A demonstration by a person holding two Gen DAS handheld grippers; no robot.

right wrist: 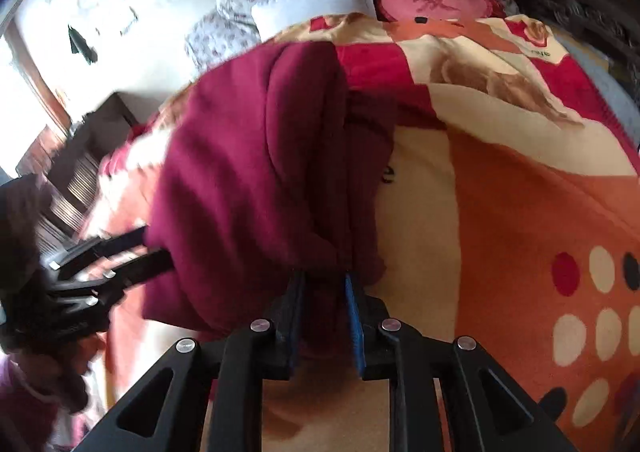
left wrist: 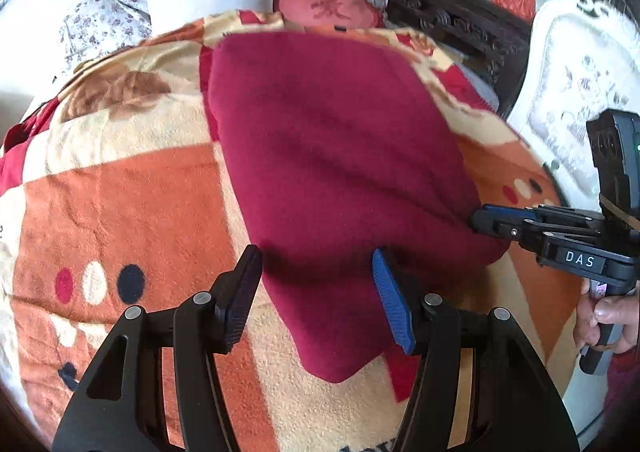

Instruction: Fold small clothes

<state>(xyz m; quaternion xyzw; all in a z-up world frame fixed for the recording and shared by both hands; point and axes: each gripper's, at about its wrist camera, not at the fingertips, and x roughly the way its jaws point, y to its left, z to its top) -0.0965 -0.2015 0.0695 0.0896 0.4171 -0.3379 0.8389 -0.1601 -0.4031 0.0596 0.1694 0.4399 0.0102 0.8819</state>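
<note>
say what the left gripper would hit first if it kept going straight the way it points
Most likely the dark red garment: the open left gripper straddles its near edge, so cloth already lies between the fingers. The patterned blanket is right beneath, though depth is hard to judge.

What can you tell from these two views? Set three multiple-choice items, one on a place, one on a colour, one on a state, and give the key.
1. Where does the garment lie?
A. On the patterned blanket
B. On a bare floor
C. Over a chair back

2. What colour is the garment?
A. White
B. Dark red
C. Blue

3. How does the right gripper stand?
A. Wide open, clear of the cloth
B. Shut on a white pillow
C. Shut on the garment

Key:
1 A: orange and cream blanket shows all round the garment.
2 B: both views show it dark red.
3 C: in the right wrist view, cloth is pinched between its narrow jaws.
</note>
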